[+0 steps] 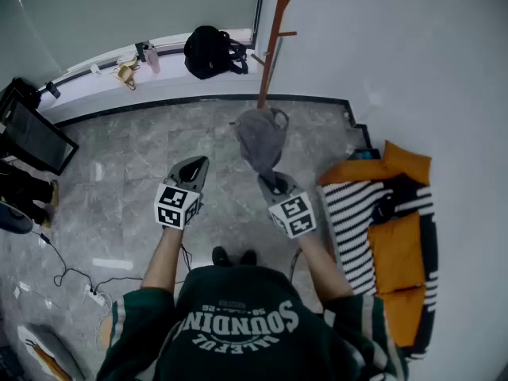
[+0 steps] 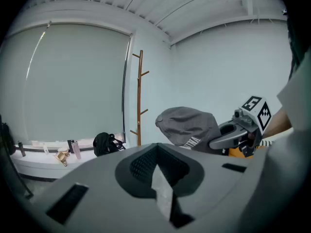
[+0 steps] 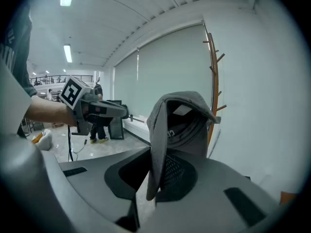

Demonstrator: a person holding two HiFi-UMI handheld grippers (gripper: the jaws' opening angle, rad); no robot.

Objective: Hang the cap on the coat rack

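Observation:
A grey cap [image 1: 261,137] hangs by its brim from my right gripper [image 1: 275,182], which is shut on it. In the right gripper view the cap [image 3: 182,125] stands upright between the jaws of the right gripper [image 3: 153,181], with its inside facing the camera. The brown wooden coat rack [image 1: 274,38] stands against the far wall just behind the cap, and its pegs [image 3: 214,76] are bare. My left gripper [image 1: 190,170] is held to the left of the cap, shut and with nothing in it. From the left gripper view, the cap [image 2: 187,125] and right gripper [image 2: 238,132] show beyond the left gripper [image 2: 160,181].
A black bag [image 1: 210,50] and small items sit on the window ledge [image 1: 95,86] left of the rack. A couch with orange and striped cushions [image 1: 393,236] stands at the right. A dark screen [image 1: 32,133] and floor cables [image 1: 71,272] lie at the left.

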